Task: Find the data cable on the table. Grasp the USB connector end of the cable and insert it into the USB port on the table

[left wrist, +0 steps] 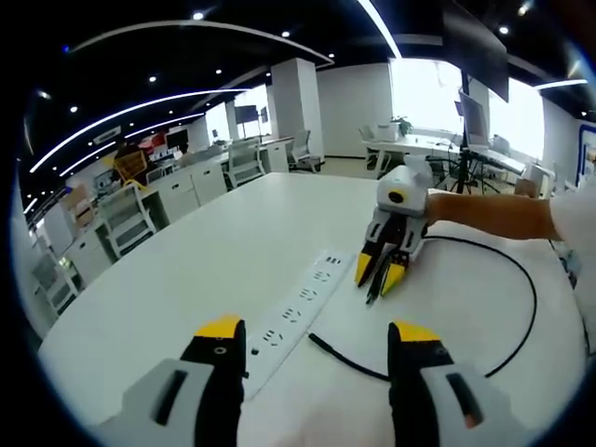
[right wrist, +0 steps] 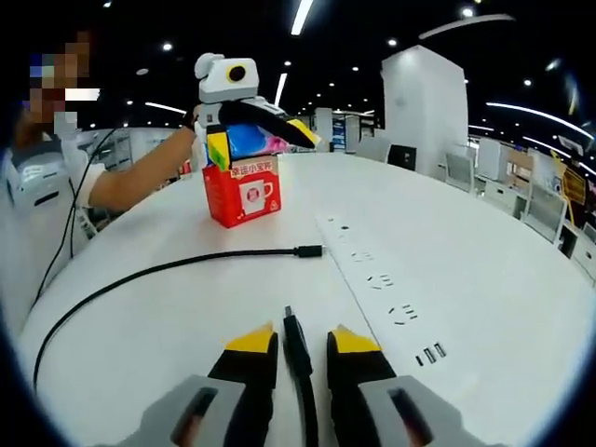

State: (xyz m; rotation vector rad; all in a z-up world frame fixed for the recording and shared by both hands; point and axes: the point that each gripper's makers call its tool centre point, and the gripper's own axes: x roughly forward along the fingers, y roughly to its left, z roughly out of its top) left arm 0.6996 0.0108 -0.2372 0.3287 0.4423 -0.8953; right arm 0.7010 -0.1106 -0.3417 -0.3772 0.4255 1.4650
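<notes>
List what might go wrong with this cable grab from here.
1. The right gripper straddles the cable end with a gap showing, so lifting now may leave it behind.
2. The other cable end lies by the power strip. I cannot tell which end is USB, so this may be the wrong one.
3. The cable loop passes near the red box and could drag against it.

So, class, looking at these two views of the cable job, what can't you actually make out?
- Right gripper view: whether the right gripper truly pinches the cable; its jaws sit close on either side, contact unclear.
- Left gripper view: which slot on the power strip is USB; too small.
- Right gripper view: the print on the red box; blurred.
</notes>
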